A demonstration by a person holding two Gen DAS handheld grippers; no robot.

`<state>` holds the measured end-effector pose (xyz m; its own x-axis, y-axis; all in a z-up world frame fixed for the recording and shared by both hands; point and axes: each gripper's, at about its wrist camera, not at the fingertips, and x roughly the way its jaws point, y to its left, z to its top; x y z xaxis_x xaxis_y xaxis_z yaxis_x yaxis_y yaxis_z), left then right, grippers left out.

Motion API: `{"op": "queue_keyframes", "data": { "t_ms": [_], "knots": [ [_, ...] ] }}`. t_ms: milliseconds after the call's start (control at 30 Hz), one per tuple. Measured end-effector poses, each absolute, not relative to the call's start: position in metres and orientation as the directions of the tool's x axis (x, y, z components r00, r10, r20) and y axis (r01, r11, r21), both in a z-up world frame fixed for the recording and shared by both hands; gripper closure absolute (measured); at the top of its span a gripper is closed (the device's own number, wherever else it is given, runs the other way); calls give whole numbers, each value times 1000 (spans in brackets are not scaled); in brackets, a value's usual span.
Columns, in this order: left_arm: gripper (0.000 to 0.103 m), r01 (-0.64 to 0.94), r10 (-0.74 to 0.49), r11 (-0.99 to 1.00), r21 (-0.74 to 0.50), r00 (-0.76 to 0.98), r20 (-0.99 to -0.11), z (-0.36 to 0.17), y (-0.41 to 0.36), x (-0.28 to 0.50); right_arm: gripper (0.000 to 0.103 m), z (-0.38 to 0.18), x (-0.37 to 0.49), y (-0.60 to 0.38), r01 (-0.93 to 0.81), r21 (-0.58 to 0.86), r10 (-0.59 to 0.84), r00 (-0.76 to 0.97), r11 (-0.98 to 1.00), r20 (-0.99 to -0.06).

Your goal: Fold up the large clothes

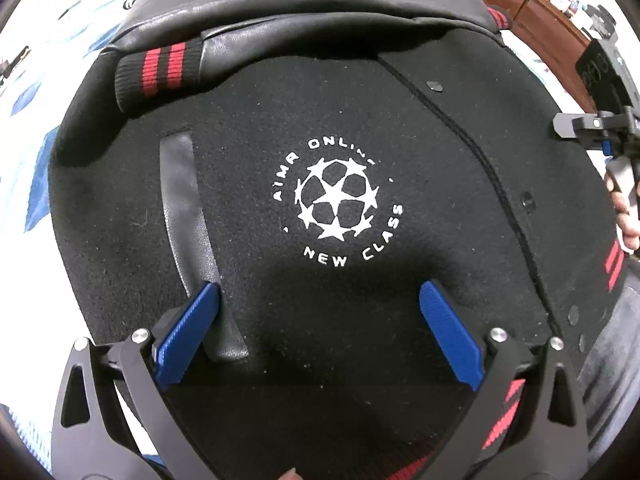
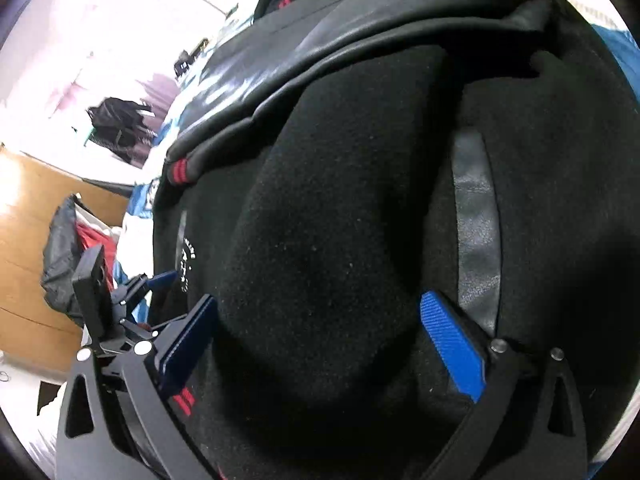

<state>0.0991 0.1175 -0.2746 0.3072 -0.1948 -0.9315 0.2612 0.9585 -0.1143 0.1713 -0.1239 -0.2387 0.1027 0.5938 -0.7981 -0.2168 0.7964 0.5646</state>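
A black varsity jacket (image 1: 340, 128) with a white star-ball logo, leather sleeves and red-striped cuffs lies spread on a bed. My left gripper (image 1: 320, 308) is open just above its front, near the leather pocket trim (image 1: 184, 208), holding nothing. My right gripper (image 2: 320, 320) is open over a raised fold of the jacket (image 2: 340, 220), its blue pads either side of the fabric, not closed on it. The right gripper also shows in the left wrist view (image 1: 596, 128) at the jacket's right edge. The left gripper shows in the right wrist view (image 2: 160, 280).
The bed sheet (image 1: 36, 120) is white with blue patches. A wooden bed frame (image 1: 540, 12) runs along the far right. In the right wrist view a wooden wardrobe (image 2: 32, 216), a dark bag (image 2: 116, 120) and a heap of clothes (image 2: 68, 264) stand left.
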Motion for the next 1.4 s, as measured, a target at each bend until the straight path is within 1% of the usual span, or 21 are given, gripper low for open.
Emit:
{"op": "queue_keyframes", "data": {
  "t_ms": [100, 167, 300, 367, 467, 533, 600, 700, 800, 1000, 1133, 1300, 1400],
  "knots": [
    [5, 253, -182, 962, -104, 307, -934, -261, 118, 95, 5, -219, 158, -129, -223, 516, 546, 105, 827, -831],
    [5, 222, -158, 971, -86, 330, -931, -251, 127, 84, 5, -201, 139, -141, -240, 525, 562, 123, 817, -818],
    [5, 115, -133, 989, -95, 383, -914, -232, 164, 47, 5, -172, 87, -169, -310, 484, 551, 180, 818, -815],
    [5, 58, -137, 991, -124, 393, -909, -229, 183, 35, 5, -165, 68, -186, -310, 464, 536, 210, 830, -818],
    [5, -32, -179, 978, -208, 395, -901, -235, 210, 17, 5, -160, 44, -217, -291, 472, 544, 260, 832, -798],
    [5, -53, -225, 962, -269, 407, -885, -241, 219, 13, 5, -161, 32, -224, -298, 488, 563, 276, 821, -779],
    [5, -60, -259, 949, -311, 418, -871, -250, 219, 14, 5, -169, 22, -234, -291, 483, 557, 286, 826, -779],
    [5, -40, -249, 953, -301, 461, -852, -253, 210, 19, 5, -180, 17, -236, -299, 469, 549, 301, 831, -780],
    [5, -32, -261, 948, -316, 485, -834, -257, 205, 31, 5, -189, 19, -237, -309, 463, 548, 304, 831, -779],
    [5, -58, -302, 926, -373, 481, -823, -270, 206, 46, 5, -204, 40, -234, -298, 541, 612, 266, 787, -745],
    [5, -61, -318, 916, -395, 489, -812, -269, 205, 50, 4, -208, 49, -232, -281, 578, 641, 267, 766, -720],
    [5, -62, -356, 895, -442, 500, -789, -261, 190, 38, 4, -204, 41, -237, -263, 616, 669, 274, 743, -691],
    [5, -87, -387, 867, -491, 502, -773, -264, 181, 30, 4, -203, 32, -240, -246, 670, 714, 263, 700, -649]
  ]
}}
